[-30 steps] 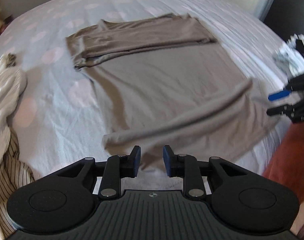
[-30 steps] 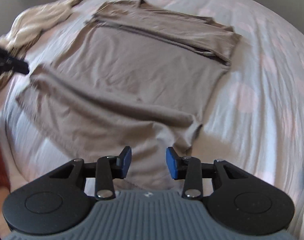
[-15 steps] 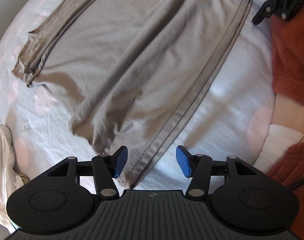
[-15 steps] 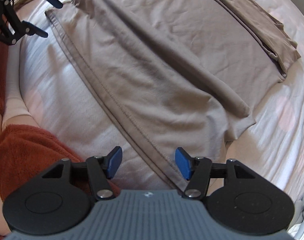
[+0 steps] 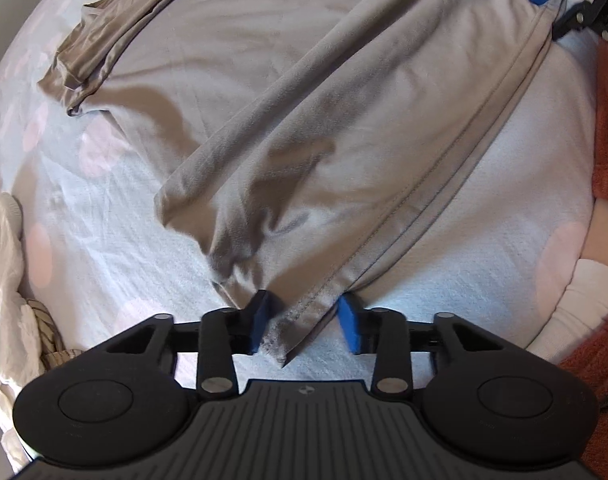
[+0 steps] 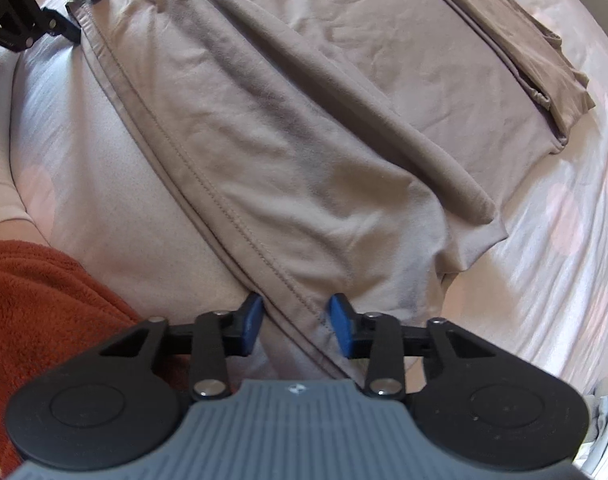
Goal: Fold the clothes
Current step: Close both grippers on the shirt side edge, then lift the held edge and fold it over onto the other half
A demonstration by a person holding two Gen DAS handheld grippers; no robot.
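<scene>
A taupe long-sleeved shirt (image 5: 344, 120) lies spread on the bed, with its sleeves folded across the far end (image 5: 115, 40). A long ridge of cloth runs across its body. My left gripper (image 5: 304, 324) is open, and one corner of the stitched hem lies between its blue pads. In the right wrist view the same shirt (image 6: 283, 140) fills the frame. My right gripper (image 6: 295, 324) is open around the other hem corner. Each gripper shows in the other's view: the right gripper (image 5: 560, 6) at top right, the left gripper (image 6: 73, 4) at top left.
The bedsheet (image 5: 103, 240) is pale with pink dots. A white garment (image 5: 3, 280) and a striped cloth (image 5: 43, 320) lie bunched at the bed's left edge. A person's orange fleece sleeve (image 6: 35, 280) sits close beside the hem, by the bed's near edge.
Both grippers dropped from above the shirt to its near hem, one at each corner. Their jaws opened wide, then narrowed a little around the hem.
</scene>
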